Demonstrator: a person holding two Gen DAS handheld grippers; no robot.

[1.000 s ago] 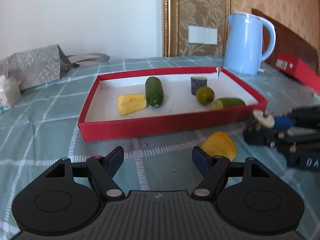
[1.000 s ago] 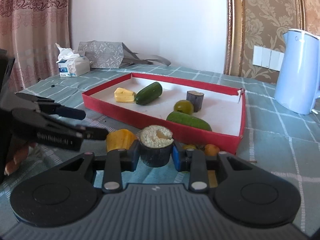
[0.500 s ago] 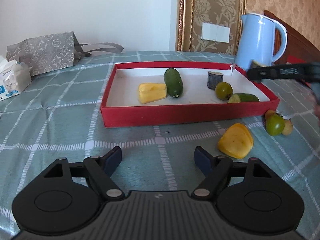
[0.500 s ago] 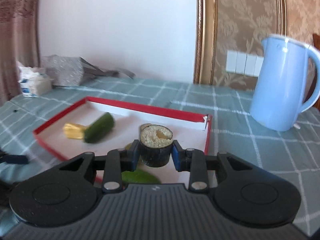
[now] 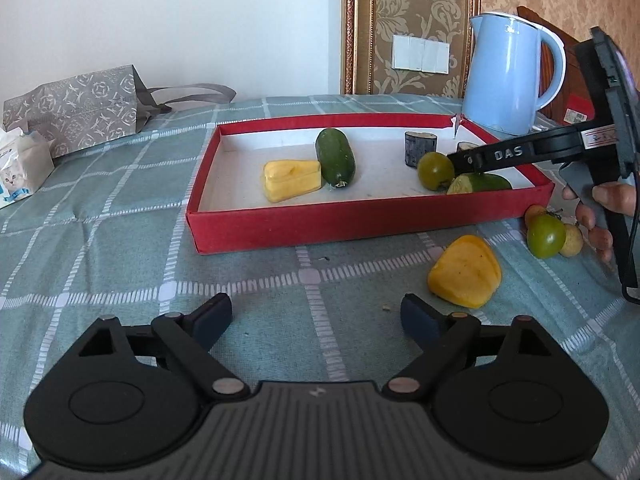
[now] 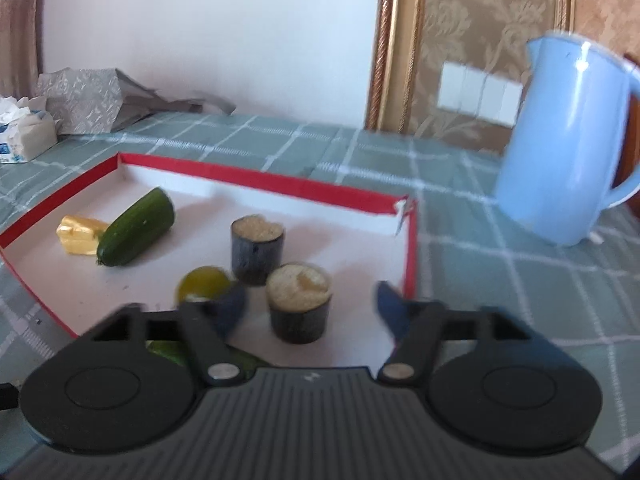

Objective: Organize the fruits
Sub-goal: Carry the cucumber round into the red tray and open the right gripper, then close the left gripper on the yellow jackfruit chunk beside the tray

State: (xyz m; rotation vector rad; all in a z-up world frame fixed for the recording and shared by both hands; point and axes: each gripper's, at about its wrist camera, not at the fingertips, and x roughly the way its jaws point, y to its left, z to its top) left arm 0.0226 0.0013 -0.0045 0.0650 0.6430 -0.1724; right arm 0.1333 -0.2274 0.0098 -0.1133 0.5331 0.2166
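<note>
A red tray (image 5: pixel 360 222) (image 6: pixel 280 182) holds a yellow wedge (image 5: pixel 292 180), a dark green cucumber (image 5: pixel 335 156) (image 6: pixel 136 228), a green round fruit (image 5: pixel 435 170) (image 6: pixel 204 284), a cut cucumber half (image 5: pixel 480 183) and two dark cylinder pieces with pale tops (image 6: pixel 258 248) (image 6: pixel 299 308). My right gripper (image 6: pixel 310 304) is open, its fingers either side of the nearer cylinder, which stands on the tray floor. My left gripper (image 5: pixel 316 316) is open and empty above the cloth. A yellow piece (image 5: pixel 466 272) and small green and yellow fruits (image 5: pixel 546 234) lie outside the tray.
A blue kettle (image 5: pixel 512 80) (image 6: pixel 568 148) stands behind the tray's right corner. A grey paper bag (image 5: pixel 76 110) and a tissue pack (image 5: pixel 20 168) sit at the far left. The checked green cloth (image 5: pixel 120 260) covers the table.
My right gripper carried the cylinder piece over the tray, set it down beside the other cylinder and opened. My left gripper stayed open above the cloth.
</note>
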